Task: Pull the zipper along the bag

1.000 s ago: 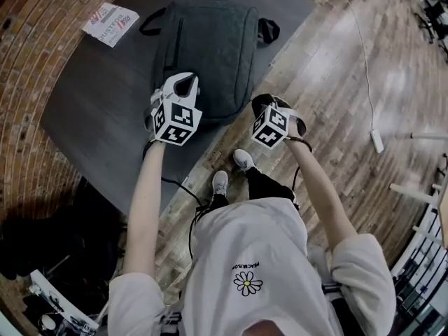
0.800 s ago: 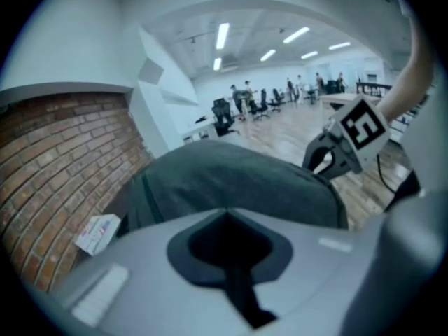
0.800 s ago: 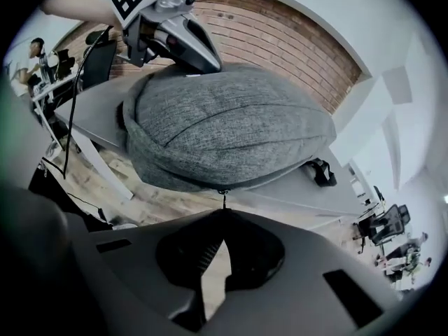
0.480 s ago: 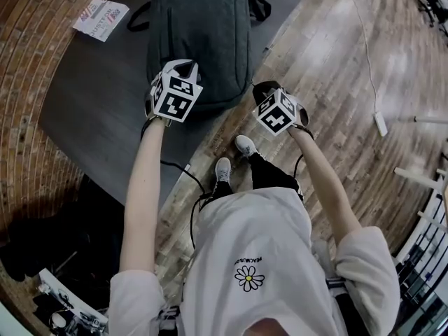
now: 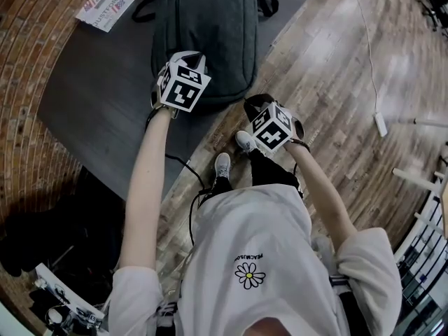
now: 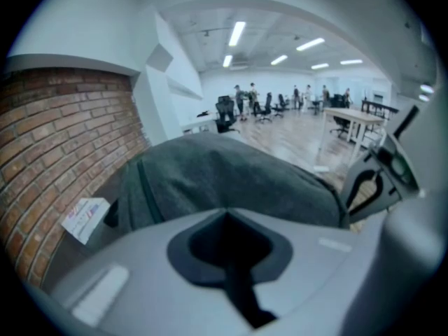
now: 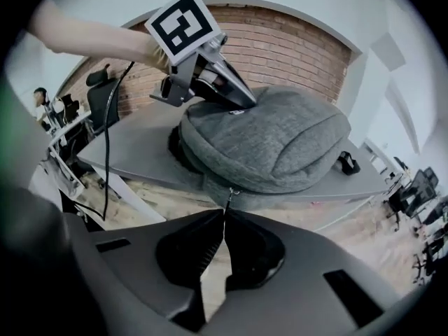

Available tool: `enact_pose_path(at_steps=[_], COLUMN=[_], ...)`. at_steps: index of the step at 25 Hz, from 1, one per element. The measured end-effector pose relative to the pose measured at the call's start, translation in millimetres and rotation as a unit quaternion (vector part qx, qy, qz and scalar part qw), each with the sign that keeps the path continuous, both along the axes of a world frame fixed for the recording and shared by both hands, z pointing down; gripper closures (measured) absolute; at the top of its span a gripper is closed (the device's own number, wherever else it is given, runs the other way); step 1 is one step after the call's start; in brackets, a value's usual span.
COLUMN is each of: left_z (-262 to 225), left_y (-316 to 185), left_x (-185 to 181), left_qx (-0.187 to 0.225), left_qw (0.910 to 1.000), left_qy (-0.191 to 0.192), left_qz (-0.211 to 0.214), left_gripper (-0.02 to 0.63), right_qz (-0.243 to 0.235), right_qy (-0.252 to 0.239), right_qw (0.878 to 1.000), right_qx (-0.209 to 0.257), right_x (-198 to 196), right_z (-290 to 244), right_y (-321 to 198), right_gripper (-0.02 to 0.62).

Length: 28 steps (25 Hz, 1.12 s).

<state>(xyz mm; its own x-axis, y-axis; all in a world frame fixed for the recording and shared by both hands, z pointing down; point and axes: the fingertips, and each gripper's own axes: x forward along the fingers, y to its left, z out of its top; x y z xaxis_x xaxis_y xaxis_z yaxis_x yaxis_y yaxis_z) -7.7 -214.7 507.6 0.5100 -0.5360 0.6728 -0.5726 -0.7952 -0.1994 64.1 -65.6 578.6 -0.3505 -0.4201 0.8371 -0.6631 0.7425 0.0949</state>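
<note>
1. The right gripper [image 7: 224, 215] pinches the thin zipper pull [image 7: 227, 200] between its tips, at mid-frame in its own view. Its jaws have just been opening a little, so the pinch probably needs firming before any long haul.
2. The left gripper [image 6: 225, 214] has its jaws fully together. Its tips press on top of the grey backpack [image 5: 210, 26], and no fabric shows between them.
3. The backpack lies at the upper centre of the head view on a dark table [image 5: 98, 103]. Its near end, where the pull hangs, sits at the table's edge.
4. The pull should travel in line with the zipper track and follow the curve of the bag's end. Meanwhile the left gripper braces the bag against sliding.
5. A leaflet [image 5: 105, 8] lies at upper left, and a power adapter [image 5: 378, 123] is on the wood floor at right. Both are well apart from the work.
6. The table edge just under the pull looks the likeliest thing to crowd the right gripper.
</note>
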Motion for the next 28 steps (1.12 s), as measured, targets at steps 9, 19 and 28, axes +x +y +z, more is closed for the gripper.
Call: enact_pose_path(at_steps=[9, 19, 28], left_z=[0.6, 3.2, -2.4], left_y=[0.4, 3.9, -4.6], left_x=[0.9, -0.9, -13.8], left_qx=[-0.01, -0.036, -0.072], left_qw=[0.9999, 0.9987, 0.9829], left_qy=[0.01, 0.031, 0.165], left_qz=[0.002, 0.018, -0.038], left_gripper=[0.609, 0.609, 0.607], right_qz=[-0.023, -0.092, -0.084], right_qy=[-0.037, -0.029, -0.069], right_qw=[0.999, 0.994, 0.992], right_qx=[-0.028, -0.054, -0.059], right_x=[-67.0, -131.4, -158.4], right_z=[-7.8, -7.3, -5.5], right_y=[15.2, 13.9, 3.1], right_gripper=[0.584, 0.58, 0.586])
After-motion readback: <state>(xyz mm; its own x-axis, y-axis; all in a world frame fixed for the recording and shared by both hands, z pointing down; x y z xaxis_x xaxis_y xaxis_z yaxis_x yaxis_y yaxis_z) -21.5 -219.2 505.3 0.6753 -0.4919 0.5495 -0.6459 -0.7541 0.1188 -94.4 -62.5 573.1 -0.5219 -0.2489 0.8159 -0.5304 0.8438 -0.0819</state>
